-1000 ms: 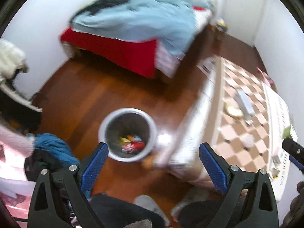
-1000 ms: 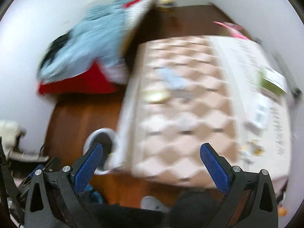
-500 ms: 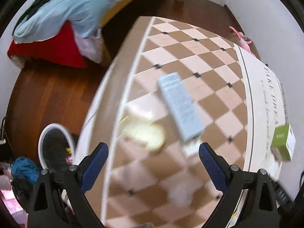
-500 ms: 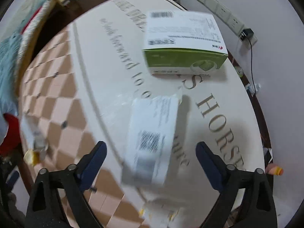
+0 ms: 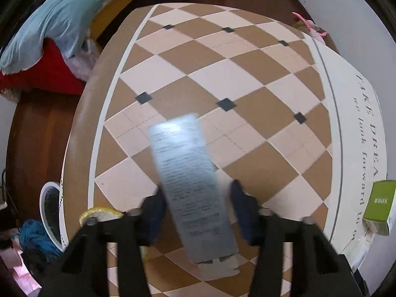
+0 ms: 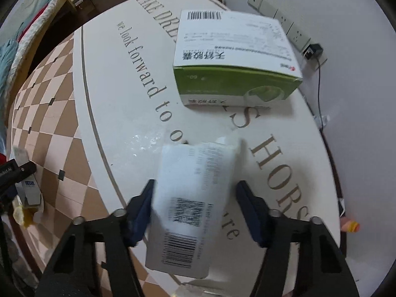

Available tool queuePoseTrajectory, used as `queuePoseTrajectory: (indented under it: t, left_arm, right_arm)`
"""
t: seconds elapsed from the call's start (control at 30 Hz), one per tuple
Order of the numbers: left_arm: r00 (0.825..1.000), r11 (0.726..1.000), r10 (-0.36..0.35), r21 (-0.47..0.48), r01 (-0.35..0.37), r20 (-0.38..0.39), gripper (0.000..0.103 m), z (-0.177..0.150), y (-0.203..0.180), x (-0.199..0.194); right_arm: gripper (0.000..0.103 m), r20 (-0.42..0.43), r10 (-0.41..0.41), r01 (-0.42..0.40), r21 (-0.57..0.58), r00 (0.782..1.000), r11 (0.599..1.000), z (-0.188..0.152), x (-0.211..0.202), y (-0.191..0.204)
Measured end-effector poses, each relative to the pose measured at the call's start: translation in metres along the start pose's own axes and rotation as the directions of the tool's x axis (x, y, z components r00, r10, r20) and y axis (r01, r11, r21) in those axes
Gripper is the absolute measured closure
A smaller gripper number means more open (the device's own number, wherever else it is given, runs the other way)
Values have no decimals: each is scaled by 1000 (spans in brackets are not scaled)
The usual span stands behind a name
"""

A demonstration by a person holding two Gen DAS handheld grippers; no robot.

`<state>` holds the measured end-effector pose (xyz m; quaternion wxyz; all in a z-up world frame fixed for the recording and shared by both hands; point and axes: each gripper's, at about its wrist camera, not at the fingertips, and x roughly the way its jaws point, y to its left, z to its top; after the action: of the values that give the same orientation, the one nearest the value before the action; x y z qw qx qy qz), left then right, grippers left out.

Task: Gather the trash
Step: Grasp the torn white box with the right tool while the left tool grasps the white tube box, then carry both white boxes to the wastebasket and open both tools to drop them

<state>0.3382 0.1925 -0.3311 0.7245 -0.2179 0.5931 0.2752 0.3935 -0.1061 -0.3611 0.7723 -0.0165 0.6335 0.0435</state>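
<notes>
Green box [image 6: 235,57] beyond white packet [image 6: 193,205]; bin [image 5: 50,212] floor-left.

A checkered table [image 5: 222,79] carries a grey-blue box [image 5: 190,188], a green box [image 6: 235,59] and a white packet [image 6: 195,198]

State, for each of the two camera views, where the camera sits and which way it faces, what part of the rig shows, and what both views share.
Left wrist: sits on the left gripper, facing down along its blue-padded fingers at a long grey printed box on the brown-and-cream checkered tablecloth.
Right wrist: sits on the right gripper, facing down at a white barcoded packet; a black sleeve shows.
Shared: the green-and-white carton, the tablecloth, the grey box.
</notes>
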Motion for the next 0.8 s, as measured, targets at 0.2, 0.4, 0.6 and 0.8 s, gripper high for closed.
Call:
queuePoseTrajectory:
  t: [0.2, 0.4, 0.6, 0.8]
  left_arm:
    - [997, 997, 43, 67, -47, 63, 71, -12, -12, -15]
    - [987, 995, 16, 95, -32, 159, 71, -30, -12, -61]
    - [965, 994, -23, 111, -6, 260, 71, -50, 10, -116]
    - [936, 994, -67, 108, 31, 346, 71, -74, 41, -173]
  right_arm:
    - [51, 33, 47, -45, -46, 998, 998, -11, -7, -3]
    - [51, 62, 95, -91, -71, 994, 993, -13, -29, -5]
    - [51, 145, 167, -149, -124, 975, 981, -21, -79, -1]
    - [51, 215, 261, -216, -212, 941, 953, -34, -146, 24]
